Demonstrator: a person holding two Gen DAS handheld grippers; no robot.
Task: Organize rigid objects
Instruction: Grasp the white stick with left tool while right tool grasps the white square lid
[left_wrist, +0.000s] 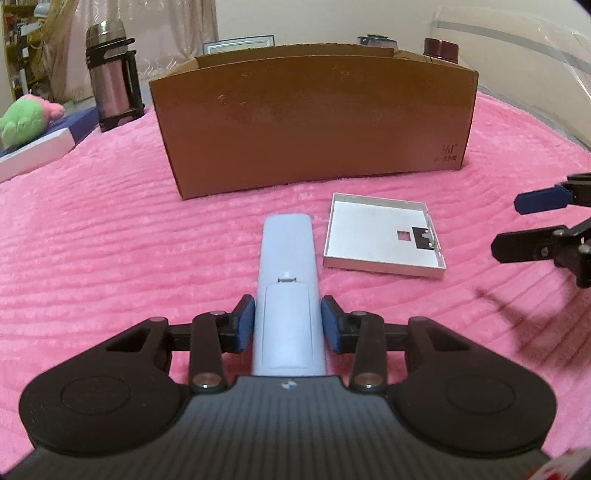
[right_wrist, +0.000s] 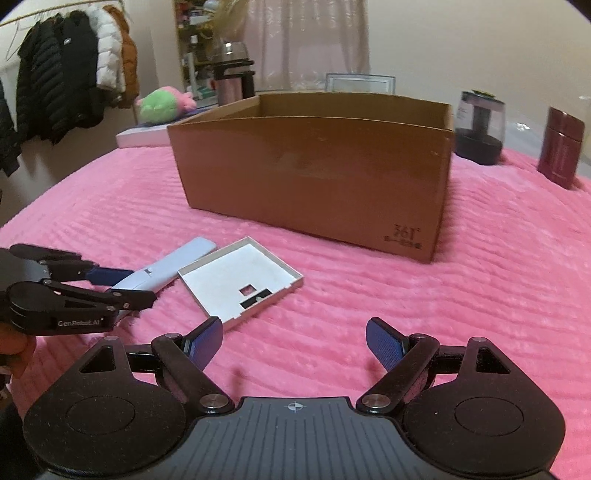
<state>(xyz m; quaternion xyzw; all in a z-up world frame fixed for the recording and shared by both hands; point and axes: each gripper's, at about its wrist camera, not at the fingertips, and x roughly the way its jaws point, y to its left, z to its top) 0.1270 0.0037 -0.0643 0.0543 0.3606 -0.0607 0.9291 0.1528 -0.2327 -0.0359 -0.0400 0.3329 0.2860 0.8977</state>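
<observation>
The left hand-held gripper (left_wrist: 287, 325) has its blue pads clamped on either side of the pale blue remote (left_wrist: 286, 280), near its battery-cover end, so the long body sticks out straight ahead toward the cardboard box (left_wrist: 314, 122). That grip looks chosen for carrying it lengthwise into the open box beyond. Just right of the remote lies the white square tray (left_wrist: 380, 236), flat on the pink bedspread (left_wrist: 110, 240). The right hand-held gripper (right_wrist: 294, 345) stands wide apart and empty, with the tray just ahead and left of it, likely its next pick.
</observation>
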